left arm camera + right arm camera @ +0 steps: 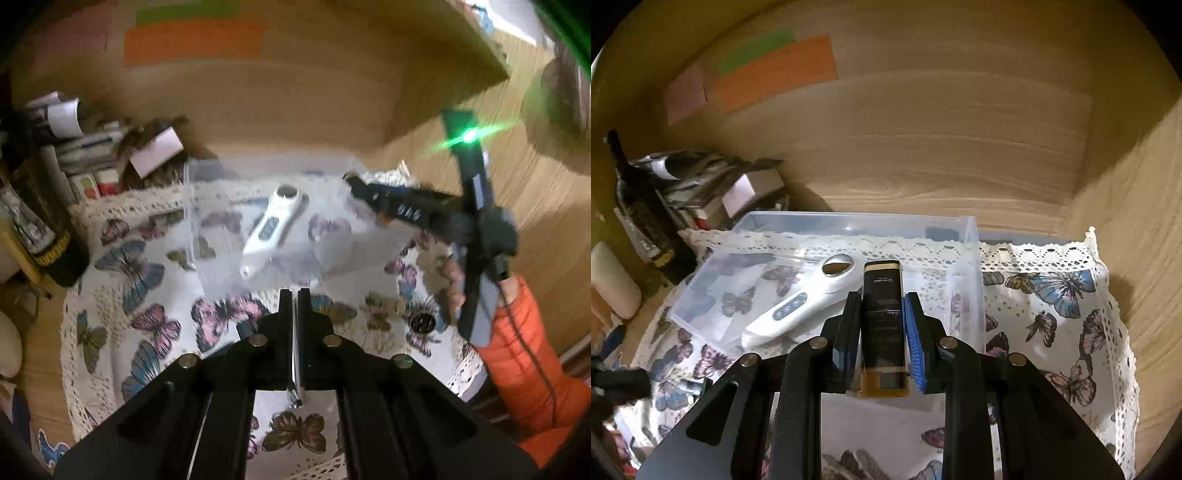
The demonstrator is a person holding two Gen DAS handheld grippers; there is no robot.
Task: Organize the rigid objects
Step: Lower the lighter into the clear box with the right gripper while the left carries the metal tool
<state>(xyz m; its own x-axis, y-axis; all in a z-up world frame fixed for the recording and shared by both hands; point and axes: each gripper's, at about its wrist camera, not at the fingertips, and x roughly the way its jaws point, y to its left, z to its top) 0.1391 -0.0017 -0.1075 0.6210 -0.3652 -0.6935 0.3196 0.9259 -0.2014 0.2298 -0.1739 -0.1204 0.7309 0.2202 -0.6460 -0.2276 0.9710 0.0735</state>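
A dark bottle (884,325), clamped in the right gripper (882,314), is carried over the clear bin (967,258); lowering is next. The left gripper (294,295) appears pinched on a thin metal tool (294,354).

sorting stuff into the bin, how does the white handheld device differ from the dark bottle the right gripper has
The white handheld device already lies flat in the clear bin, untouched; the dark bottle is clamped in the right gripper, above the bin's near edge. The device is white, curved, with a round metal head and blue buttons; the bottle is black and boxy, with gold trim and amber liquid at its base. Both are rigid and elongated.
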